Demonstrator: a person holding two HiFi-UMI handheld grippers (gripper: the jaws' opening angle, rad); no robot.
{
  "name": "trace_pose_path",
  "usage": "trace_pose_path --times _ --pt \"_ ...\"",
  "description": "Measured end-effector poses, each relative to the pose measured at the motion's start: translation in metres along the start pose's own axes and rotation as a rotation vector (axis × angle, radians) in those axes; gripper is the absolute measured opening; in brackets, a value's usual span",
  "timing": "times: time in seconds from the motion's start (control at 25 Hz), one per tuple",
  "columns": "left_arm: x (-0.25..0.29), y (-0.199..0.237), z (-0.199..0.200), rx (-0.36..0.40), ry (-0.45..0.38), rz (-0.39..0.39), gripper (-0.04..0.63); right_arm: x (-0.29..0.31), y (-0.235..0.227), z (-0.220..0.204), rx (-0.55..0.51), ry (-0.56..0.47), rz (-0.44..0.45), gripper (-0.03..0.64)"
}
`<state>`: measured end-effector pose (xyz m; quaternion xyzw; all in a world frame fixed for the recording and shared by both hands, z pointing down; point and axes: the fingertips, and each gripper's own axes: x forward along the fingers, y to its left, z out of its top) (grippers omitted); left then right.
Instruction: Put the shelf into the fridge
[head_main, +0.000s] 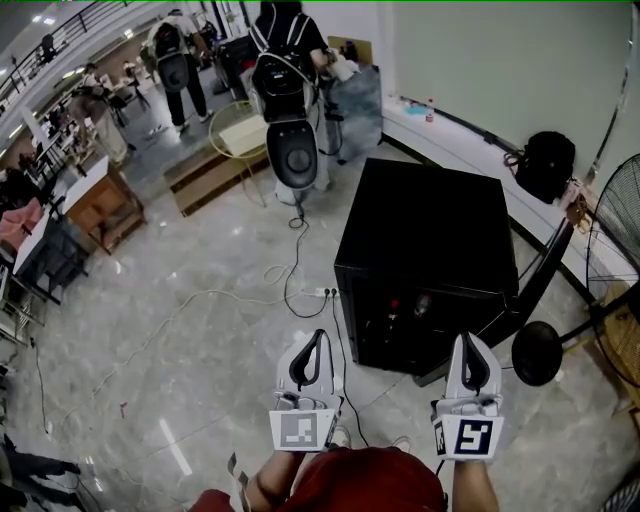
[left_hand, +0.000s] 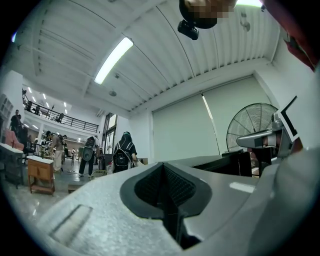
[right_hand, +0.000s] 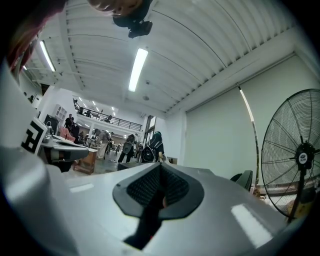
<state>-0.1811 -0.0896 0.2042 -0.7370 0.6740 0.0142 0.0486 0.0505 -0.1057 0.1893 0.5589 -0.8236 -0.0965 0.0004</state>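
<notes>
A small black fridge (head_main: 425, 250) stands on the floor just ahead of me, and its door (head_main: 540, 272) is swung open to the right. The inside is dark, and I cannot make out a shelf in any view. My left gripper (head_main: 318, 340) is held low in front of the fridge's left corner, jaws shut and empty. My right gripper (head_main: 470, 342) hovers before the open front, also shut with nothing in it. In the left gripper view the pads (left_hand: 172, 187) meet, with the fridge top (left_hand: 225, 162) beyond. The right gripper view shows closed pads (right_hand: 167, 187) too.
A standing fan (head_main: 620, 240) with a round base (head_main: 537, 353) is right of the fridge door. A power strip with cables (head_main: 320, 292) lies on the marble floor to the left. People with backpacks (head_main: 285, 70), a wooden table (head_main: 100, 205) and a black bag (head_main: 545, 165) are farther off.
</notes>
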Motion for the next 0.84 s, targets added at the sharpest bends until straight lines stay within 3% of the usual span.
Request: trace_pose_path --times 0.24,0.84 --pt "-0.008 -0.002 0.008 -0.025 -0.093 -0.013 0.005 -0.001 -0.002 -0.001 0.006 -0.001 -0.009 0.000" --pt "-0.008 -0.014 0.005 -0.017 -0.057 -0.019 0.006 -0.010 -0.013 -0.002 0.046 -0.010 -0.023 0.000"
